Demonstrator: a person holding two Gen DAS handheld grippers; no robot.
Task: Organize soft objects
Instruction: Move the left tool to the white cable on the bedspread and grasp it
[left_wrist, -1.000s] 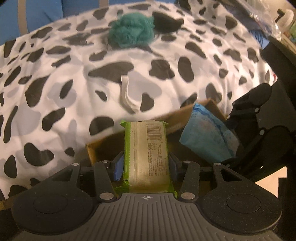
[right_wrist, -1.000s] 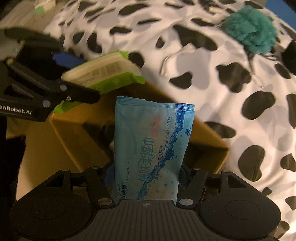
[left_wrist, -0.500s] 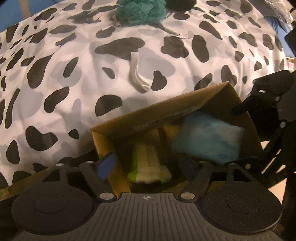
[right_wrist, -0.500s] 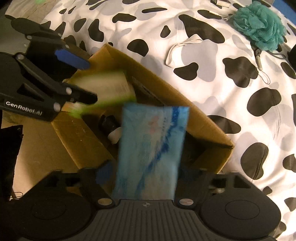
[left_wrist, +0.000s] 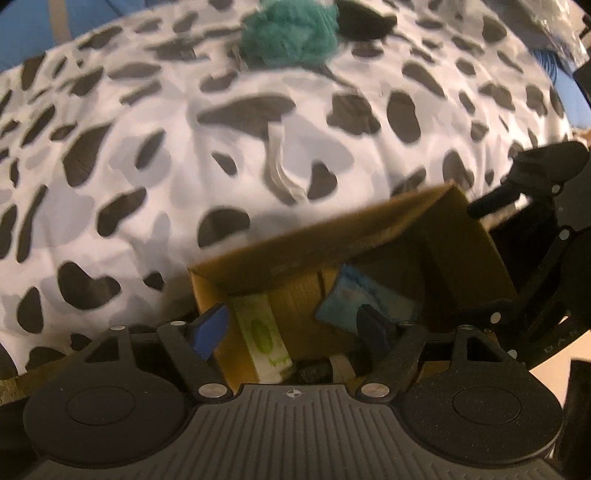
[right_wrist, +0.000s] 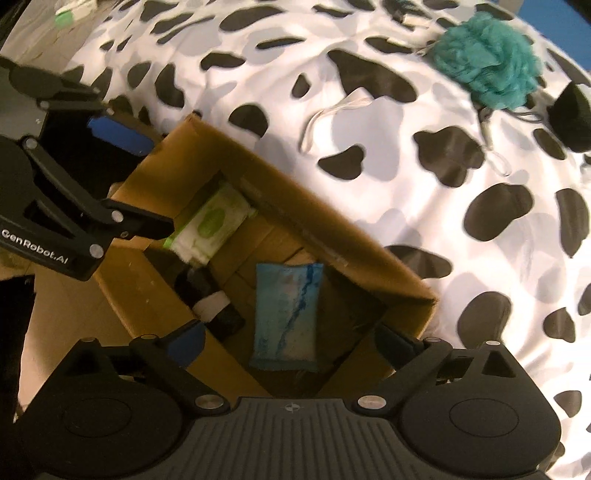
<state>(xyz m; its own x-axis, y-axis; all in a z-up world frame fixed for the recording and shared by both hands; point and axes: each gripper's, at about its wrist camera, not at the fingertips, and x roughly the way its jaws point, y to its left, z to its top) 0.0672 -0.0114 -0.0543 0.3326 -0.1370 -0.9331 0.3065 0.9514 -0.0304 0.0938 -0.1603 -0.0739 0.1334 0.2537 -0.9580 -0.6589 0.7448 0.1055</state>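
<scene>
An open cardboard box (right_wrist: 332, 236) (left_wrist: 295, 254) stands against the cow-print bed. Inside it lie a green wipes pack (right_wrist: 210, 225) (left_wrist: 260, 332) and a blue wipes pack (right_wrist: 286, 317) (left_wrist: 365, 299). My left gripper (left_wrist: 291, 328) is open and empty above the box's near edge; it also shows at the left in the right wrist view (right_wrist: 110, 184). My right gripper (right_wrist: 291, 339) is open and empty above the blue pack. A teal bath pouf (right_wrist: 487, 70) (left_wrist: 291, 33) and a white face mask (right_wrist: 340, 110) (left_wrist: 280, 173) lie on the bed.
The black-and-white cow-print cover (right_wrist: 443, 184) fills the area beyond the box. A black object (right_wrist: 570, 114) lies by the pouf. Dark and white items (right_wrist: 214, 306) sit at the box bottom. A wooden floor (right_wrist: 55, 325) is at the left.
Both grippers opened and dropped their packs. The green and blue packs fell into the box and now lie at its bottom. Both grippers lifted a little.
</scene>
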